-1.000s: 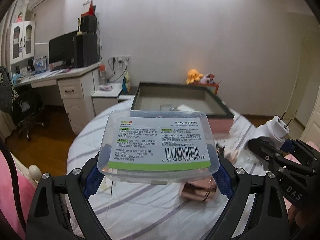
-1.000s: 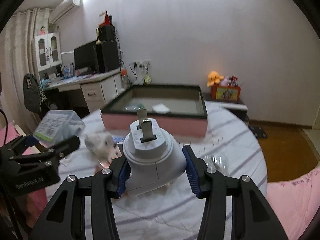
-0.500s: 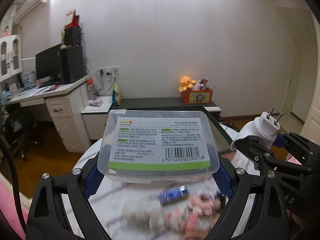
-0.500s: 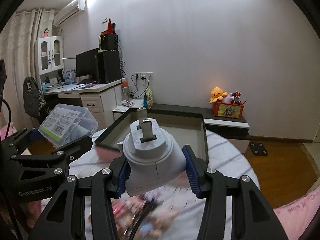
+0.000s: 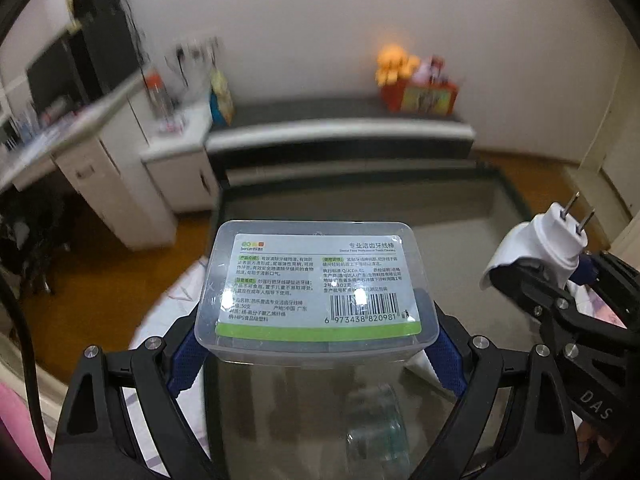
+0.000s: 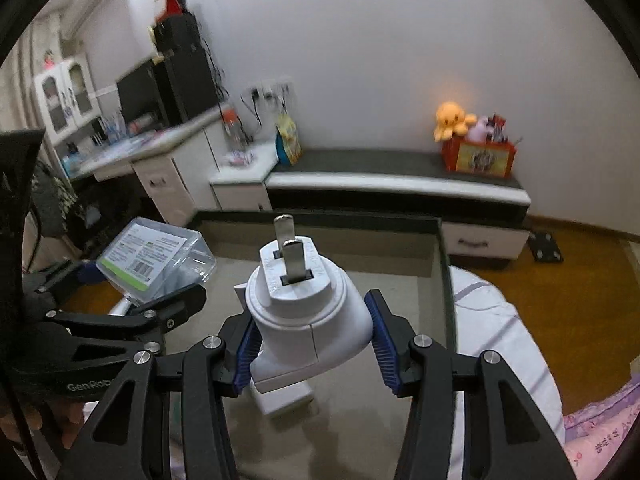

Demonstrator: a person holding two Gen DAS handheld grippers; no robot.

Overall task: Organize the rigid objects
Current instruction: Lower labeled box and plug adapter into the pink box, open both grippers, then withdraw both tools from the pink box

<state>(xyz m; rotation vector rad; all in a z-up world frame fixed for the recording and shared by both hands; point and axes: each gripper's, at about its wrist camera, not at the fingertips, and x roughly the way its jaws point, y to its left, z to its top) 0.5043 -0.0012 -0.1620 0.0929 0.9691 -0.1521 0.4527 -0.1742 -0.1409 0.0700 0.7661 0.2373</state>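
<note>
The left tool [image 5: 316, 356] is clenched on the short ends of a clear dental floss pick box [image 5: 314, 286], and the right tool [image 6: 314, 350] grips a white plug adapter [image 6: 306, 312] by its round sides. Both are held above the dark-rimmed tray [image 6: 446, 264], the box left of the adapter. Both look light, stiff and smooth, so I think they may slip.

A clear glossy plastic box [image 5: 316, 292] with a paper label is seen mid-frame; smooth white plastic and bare metal prongs are shown on the plug [image 6: 306, 308], centre frame.
</note>
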